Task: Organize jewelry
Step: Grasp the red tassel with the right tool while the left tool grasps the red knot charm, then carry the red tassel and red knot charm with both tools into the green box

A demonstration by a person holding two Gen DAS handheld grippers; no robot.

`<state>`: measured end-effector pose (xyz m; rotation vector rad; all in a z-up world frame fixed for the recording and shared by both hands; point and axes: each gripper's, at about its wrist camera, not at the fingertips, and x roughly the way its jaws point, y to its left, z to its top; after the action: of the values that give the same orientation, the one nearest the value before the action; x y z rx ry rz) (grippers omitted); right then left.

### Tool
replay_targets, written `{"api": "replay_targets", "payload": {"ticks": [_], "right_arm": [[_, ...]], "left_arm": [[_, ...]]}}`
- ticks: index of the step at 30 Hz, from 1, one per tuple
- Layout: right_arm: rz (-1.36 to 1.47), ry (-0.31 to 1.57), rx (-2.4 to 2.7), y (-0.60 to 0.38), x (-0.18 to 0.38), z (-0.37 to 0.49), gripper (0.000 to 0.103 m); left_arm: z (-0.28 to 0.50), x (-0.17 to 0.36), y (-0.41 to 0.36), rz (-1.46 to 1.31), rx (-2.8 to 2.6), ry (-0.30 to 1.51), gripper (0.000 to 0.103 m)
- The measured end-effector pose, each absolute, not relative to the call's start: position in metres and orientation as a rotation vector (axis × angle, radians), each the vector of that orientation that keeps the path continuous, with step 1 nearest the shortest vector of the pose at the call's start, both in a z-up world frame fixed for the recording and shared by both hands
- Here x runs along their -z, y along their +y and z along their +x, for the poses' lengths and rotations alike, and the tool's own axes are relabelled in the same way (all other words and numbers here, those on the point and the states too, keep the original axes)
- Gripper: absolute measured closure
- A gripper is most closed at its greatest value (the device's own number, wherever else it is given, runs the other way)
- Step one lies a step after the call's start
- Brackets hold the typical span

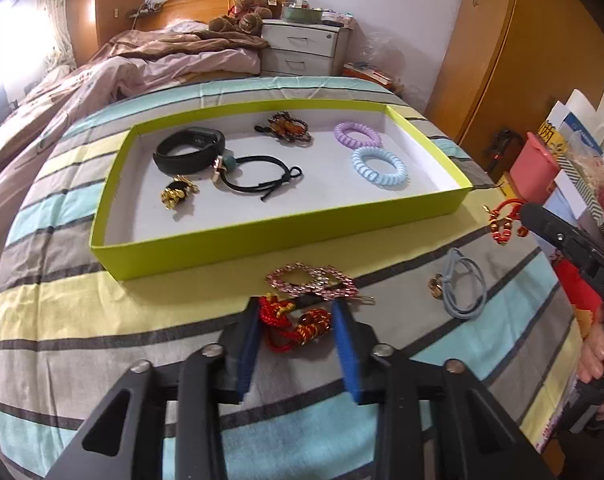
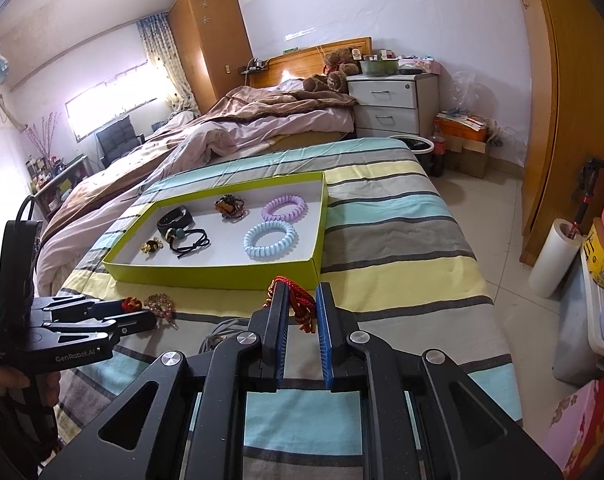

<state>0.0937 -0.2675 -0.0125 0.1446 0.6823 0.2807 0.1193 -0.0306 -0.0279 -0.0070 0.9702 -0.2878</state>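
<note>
A lime green tray (image 1: 277, 228) (image 2: 205, 270) on the striped bed holds a black band (image 1: 189, 150), a black hair tie (image 1: 261, 178), a gold clip (image 1: 177, 192), a brown clip (image 1: 287, 128), a purple coil tie (image 1: 358, 134) and a blue coil tie (image 1: 380, 168). My left gripper (image 1: 297, 322) (image 2: 135, 312) is open around a red and gold knotted charm (image 1: 297, 322) lying on the bed. A pink rhinestone clip (image 1: 314, 280) lies just beyond it. My right gripper (image 2: 302, 308) (image 1: 518, 216) is shut on a red cord charm (image 2: 297, 300) (image 1: 502, 224), held above the bed.
A grey-blue hair tie with a gold bead (image 1: 462, 284) lies on the bed to the right. A rumpled pink duvet (image 1: 101, 80) lies to the left. A white nightstand (image 2: 394, 100) stands behind. Boxes and a paper roll (image 2: 554, 256) stand at the right.
</note>
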Motion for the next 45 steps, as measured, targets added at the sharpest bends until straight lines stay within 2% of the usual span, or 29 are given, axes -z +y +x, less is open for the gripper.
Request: {"api": "replay_targets", "payload": {"ticks": [4, 11, 16, 21, 23, 35, 45], "right_arm": [[0.143, 0.682, -0.281, -0.266, 0.012, 0.093, 0.089], [0.148, 0.681, -0.282, -0.265, 0.012, 0.09, 0.089], [0.143, 0.68, -0.29, -0.261, 0.009, 0.087, 0.089], [0.139, 0.673, -0.299, -0.258, 0.004, 0.086, 0.089], [0.14, 0.671, -0.3, -0.256, 0.002, 0.086, 0.089], [0.129, 0.652, -0.309, -0.246, -0.008, 0.087, 0.089], [0.137, 0.67, -0.359, -0.231, -0.019, 0.121, 0.089]], "left_arm": [[0.116, 0.028, -0.028, -0.013, 0.29, 0.971, 0.076], [0.103, 0.027, -0.019, -0.025, 0.297, 0.972, 0.076], [0.099, 0.022, -0.012, -0.043, 0.294, 0.96, 0.084], [0.098, 0.013, -0.007, -0.05, 0.292, 0.934, 0.086], [0.098, 0.01, -0.006, -0.05, 0.295, 0.927, 0.09], [0.096, -0.006, 0.017, -0.083, 0.275, 0.881, 0.09], [0.128, -0.026, 0.029, -0.078, 0.268, 0.852, 0.09]]}}
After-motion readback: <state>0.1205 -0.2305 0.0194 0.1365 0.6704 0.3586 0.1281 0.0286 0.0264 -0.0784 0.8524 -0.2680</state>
